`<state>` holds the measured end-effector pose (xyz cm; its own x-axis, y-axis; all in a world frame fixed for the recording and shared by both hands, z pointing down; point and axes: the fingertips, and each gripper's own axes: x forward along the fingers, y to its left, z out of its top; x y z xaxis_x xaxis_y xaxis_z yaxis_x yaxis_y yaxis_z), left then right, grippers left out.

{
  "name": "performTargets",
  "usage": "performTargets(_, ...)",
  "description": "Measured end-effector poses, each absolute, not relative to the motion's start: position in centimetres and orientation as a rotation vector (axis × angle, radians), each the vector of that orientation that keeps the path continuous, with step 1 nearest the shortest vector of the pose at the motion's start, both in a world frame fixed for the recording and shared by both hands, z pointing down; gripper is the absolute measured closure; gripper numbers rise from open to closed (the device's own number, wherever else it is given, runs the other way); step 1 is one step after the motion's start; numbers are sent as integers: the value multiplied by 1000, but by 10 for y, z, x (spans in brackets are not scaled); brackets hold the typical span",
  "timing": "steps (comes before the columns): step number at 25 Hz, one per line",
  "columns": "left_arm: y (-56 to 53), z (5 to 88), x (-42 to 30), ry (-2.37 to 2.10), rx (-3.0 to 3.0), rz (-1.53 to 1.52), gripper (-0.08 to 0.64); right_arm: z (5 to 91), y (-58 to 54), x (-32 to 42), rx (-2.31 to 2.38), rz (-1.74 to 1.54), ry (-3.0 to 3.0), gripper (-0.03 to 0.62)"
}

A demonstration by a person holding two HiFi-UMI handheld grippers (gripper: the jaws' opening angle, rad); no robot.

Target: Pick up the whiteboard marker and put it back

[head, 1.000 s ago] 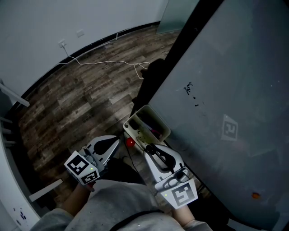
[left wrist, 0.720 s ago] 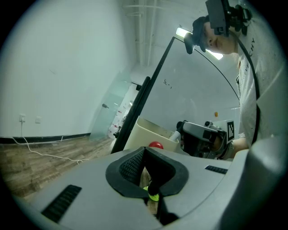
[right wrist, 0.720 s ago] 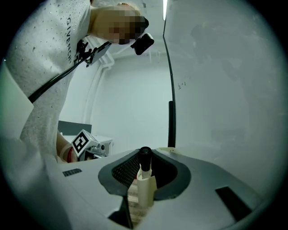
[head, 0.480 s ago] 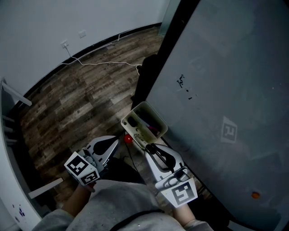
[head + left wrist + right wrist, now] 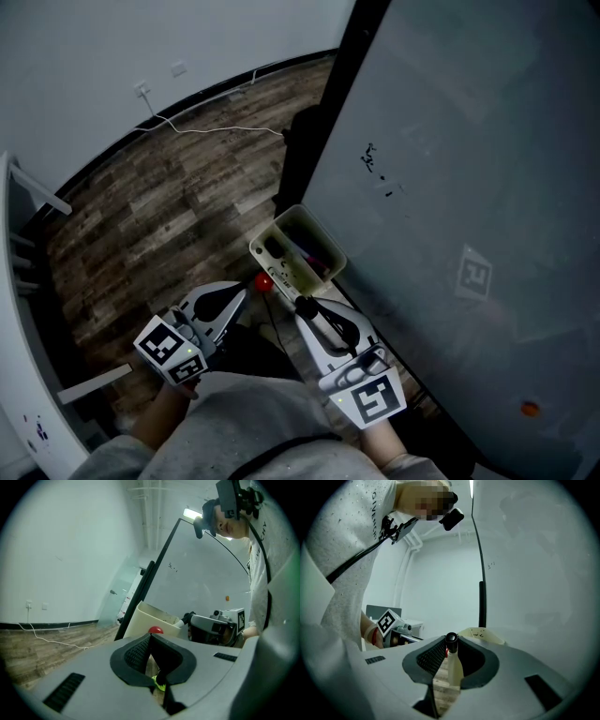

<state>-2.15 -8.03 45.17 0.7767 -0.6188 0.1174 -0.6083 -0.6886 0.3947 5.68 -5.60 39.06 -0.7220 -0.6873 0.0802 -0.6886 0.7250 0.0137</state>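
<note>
- wood-plank floor point(image 5: 169, 216), filling the left half of the head view
- white cable point(image 5: 216, 129) lying on it, upper left
- wall socket point(image 5: 142, 90) just above the cable
- orange spot point(image 5: 531, 409), lower right

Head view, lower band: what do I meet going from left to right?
The left tool → red round object → right tool, gripping the whiteboard marker → whiteboard.

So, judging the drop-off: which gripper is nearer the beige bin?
Right. The right gripper, holding the marker, sits just short of the bin; the left gripper is farther, to its left.
</note>
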Motion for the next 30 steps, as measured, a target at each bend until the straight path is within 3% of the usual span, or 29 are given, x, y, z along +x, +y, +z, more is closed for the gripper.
performTargets(26,-29,413,10,-784,2672,-139,546,382,-12,65,1232,-30,-2748,499)
performTargets(30,-8,407,9,-747,2688,-152,545,383,12,48,1237,-18,-2734,552)
